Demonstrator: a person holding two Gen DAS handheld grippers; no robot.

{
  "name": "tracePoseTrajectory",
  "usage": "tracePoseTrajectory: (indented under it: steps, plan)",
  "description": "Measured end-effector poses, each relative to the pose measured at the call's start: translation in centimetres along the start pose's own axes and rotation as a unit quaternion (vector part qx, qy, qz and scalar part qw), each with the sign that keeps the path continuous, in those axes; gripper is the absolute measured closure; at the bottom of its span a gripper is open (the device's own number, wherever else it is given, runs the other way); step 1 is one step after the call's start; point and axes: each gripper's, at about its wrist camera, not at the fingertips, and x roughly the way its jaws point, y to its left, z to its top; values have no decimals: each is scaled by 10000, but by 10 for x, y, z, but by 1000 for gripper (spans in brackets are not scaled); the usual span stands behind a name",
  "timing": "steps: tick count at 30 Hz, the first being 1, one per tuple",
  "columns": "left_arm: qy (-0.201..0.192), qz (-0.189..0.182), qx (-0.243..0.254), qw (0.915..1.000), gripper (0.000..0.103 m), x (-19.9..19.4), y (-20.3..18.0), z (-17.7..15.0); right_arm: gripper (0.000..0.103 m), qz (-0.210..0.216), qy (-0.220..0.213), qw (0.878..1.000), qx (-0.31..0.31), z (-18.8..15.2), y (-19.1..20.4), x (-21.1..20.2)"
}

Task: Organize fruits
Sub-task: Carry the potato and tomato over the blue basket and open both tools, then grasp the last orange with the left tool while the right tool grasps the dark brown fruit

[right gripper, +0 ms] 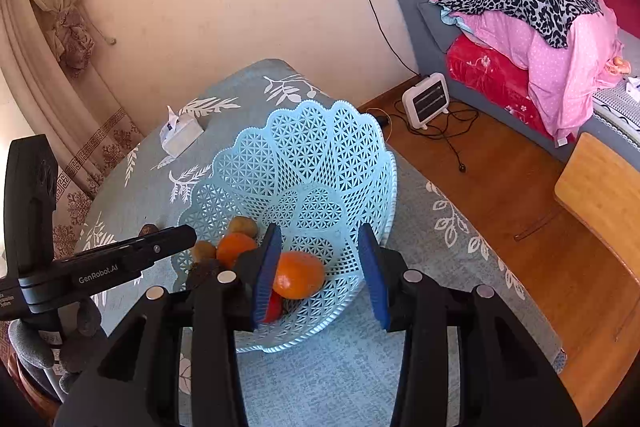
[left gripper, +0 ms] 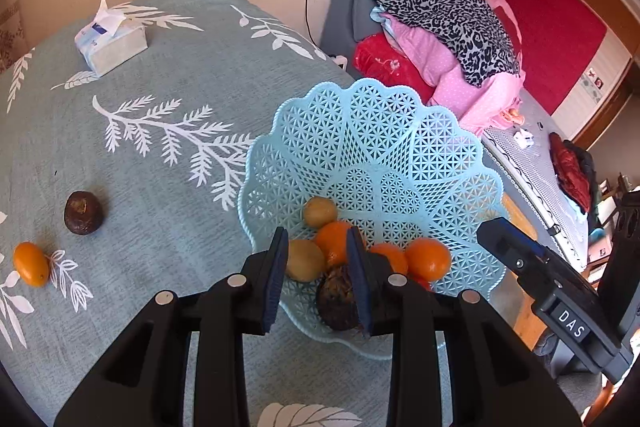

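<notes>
A light blue lattice basket (left gripper: pixel 380 131) (right gripper: pixel 304 143) stands on the teal leaf-print tablecloth (left gripper: pixel 168 163). It holds several fruits: oranges (left gripper: pixel 428 258) (right gripper: pixel 298 275), yellow-brown round fruits (left gripper: pixel 319 211), a dark brown one (left gripper: pixel 336 307) and something red. On the cloth to the left lie a dark brown fruit (left gripper: pixel 83 213) and a small oval orange fruit (left gripper: pixel 31 263). My left gripper (left gripper: pixel 318 239) hovers over the basket's near rim, jaws narrow with nothing between them. My right gripper (right gripper: pixel 320 239) is over the basket too, open; the big orange lies below, apart from the right pad.
A tissue pack (left gripper: pixel 110 45) (right gripper: pixel 180 133) sits at the far side of the table. Right of the table are a wooden floor, a small heater (right gripper: pixel 426 101) with cables, a wooden stool (right gripper: pixel 600 187) and a bed piled with bedding (left gripper: pixel 448 35).
</notes>
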Motion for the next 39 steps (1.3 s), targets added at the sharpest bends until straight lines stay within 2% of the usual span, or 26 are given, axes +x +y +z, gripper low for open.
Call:
tracePoseTrajectory:
  steps: [4, 5, 7, 12, 17, 18, 30, 32, 39]
  plan:
    - [14, 30, -101, 9999, 70, 3, 3, 2, 62, 14, -11, 10000, 2, -1, 0, 0]
    - [18, 78, -143, 9999, 67, 3, 6, 2, 61, 24, -15, 10000, 12, -1, 0, -1]
    - [-20, 231, -231, 9995, 50, 2, 11, 1, 60, 27, -27, 10000, 2, -2, 1, -1]
    - [-269, 794, -302, 9960, 29, -9, 30, -2, 49, -30, -104, 9998, -159, -5, 9, -2]
    - [-584, 1091, -442, 9913, 21, -31, 54, -6, 44, -77, -129, 9996, -227, -6, 13, -2]
    - [-633, 1139, -484, 9903, 17, -36, 59, -7, 44, -86, -126, 9996, -224, -6, 14, -2]
    - [-986, 1504, -1168, 9767, 15, -87, 128, -22, 40, -81, -66, 9990, -426, -6, 33, 3]
    - [-1017, 1520, -1284, 9747, 15, -93, 138, -26, 36, -78, -94, 9987, -493, -7, 39, 2]
    - [-1096, 1665, -1598, 9668, 15, -109, 173, -46, 35, 79, -67, 9972, -745, -7, 70, 1]
